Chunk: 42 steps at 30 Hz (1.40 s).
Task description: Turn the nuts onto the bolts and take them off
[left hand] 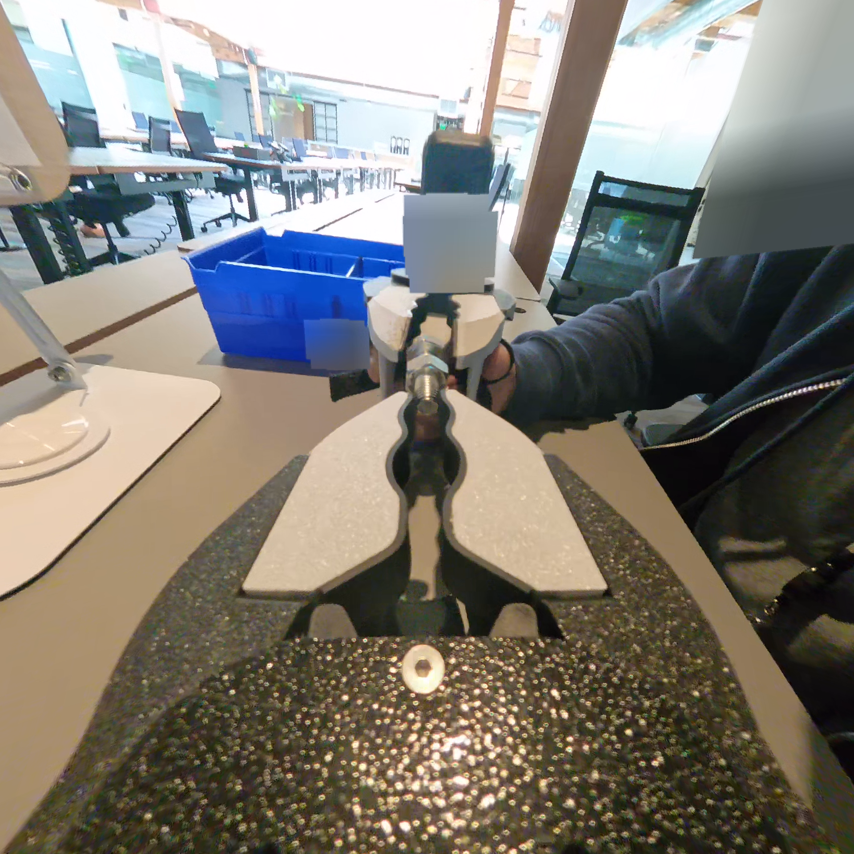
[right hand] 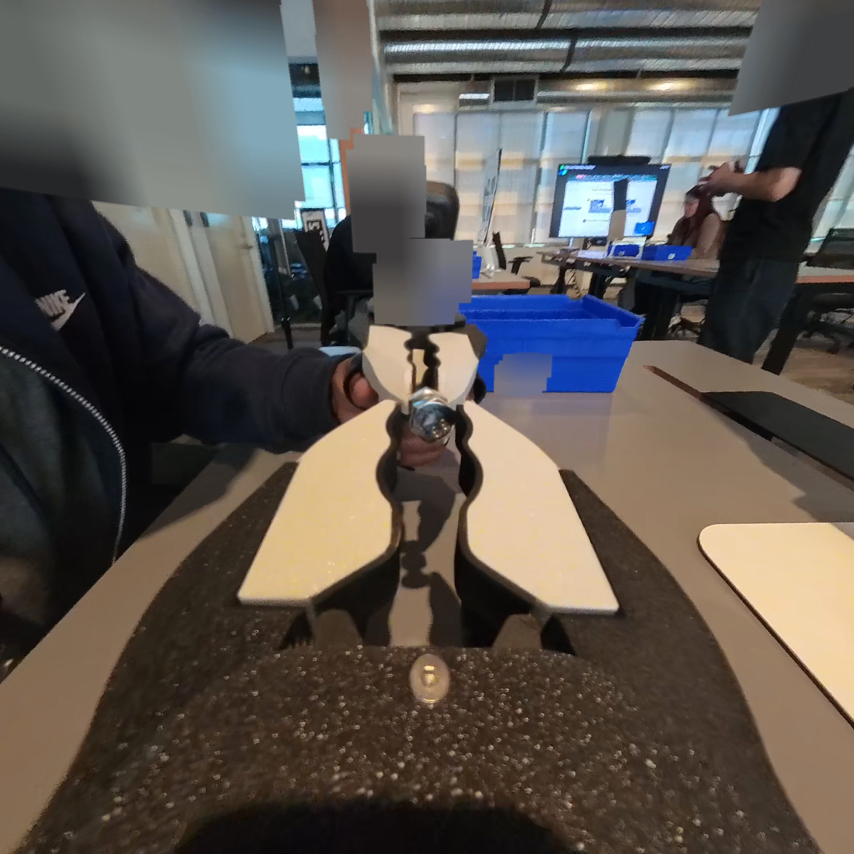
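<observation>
A steel bolt (left hand: 425, 387) with a nut (left hand: 426, 365) on its thread is held in the air between my two grippers, which face each other above the grey table (left hand: 259, 416). My left gripper (left hand: 425, 403) is shut around the bolt's threaded end. My right gripper (right hand: 430, 416) is shut around the hex bolt head (right hand: 430, 423). The right gripper also shows in the left wrist view (left hand: 430, 369), just behind the nut. The left gripper also shows in the right wrist view (right hand: 418, 402), just past the head. A person's hands hold both grippers.
A blue bin (left hand: 286, 300) stands on the table behind the grippers; it also shows in the right wrist view (right hand: 577, 342). A white lamp base (left hand: 69, 443) sits to one side. The person's dark sleeve (left hand: 624, 351) reaches in. A dark mat (right hand: 785, 420) lies farther off.
</observation>
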Available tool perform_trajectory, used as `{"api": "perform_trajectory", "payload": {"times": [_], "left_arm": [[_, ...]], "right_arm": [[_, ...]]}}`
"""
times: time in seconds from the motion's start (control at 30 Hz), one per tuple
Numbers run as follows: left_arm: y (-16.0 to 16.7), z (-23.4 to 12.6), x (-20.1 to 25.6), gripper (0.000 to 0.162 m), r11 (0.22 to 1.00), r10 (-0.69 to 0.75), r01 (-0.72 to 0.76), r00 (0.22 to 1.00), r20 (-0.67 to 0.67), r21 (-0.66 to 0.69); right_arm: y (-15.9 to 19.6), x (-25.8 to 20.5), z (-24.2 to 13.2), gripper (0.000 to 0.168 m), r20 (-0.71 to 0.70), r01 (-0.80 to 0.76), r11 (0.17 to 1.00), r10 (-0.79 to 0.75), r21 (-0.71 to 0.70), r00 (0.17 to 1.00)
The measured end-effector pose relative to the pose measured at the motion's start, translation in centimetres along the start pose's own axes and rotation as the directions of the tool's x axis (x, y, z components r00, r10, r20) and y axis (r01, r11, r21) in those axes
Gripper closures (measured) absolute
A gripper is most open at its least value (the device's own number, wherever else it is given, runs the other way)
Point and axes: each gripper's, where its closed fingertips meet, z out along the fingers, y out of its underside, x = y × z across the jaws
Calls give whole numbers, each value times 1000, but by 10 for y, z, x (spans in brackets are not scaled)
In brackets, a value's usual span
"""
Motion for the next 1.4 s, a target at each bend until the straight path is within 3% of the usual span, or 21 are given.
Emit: {"api": "perform_trajectory", "payload": {"times": [0.37,1.03,1.1,1.27,1.4], "left_arm": [[7,0,2,154,996,61,-62,998,-8,-65],[7,-1,-2,153,995,79,-77,997,20,-66],[4,-1,-4,144,996,84,-82,996,35,-39],[-6,-3,-1,138,968,248,-250,965,80,9],[-6,-1,0,135,879,475,-474,865,160,-47]], "right_arm": [[14,-5,1,148,98,-64,992,74,-105,992],[15,0,1,152,67,-99,993,104,-68,992],[14,3,1,152,50,-107,993,110,-52,993],[8,5,-2,152,79,-201,980,199,10,977],[7,-2,0,152,139,-240,971,235,19,962]]}}
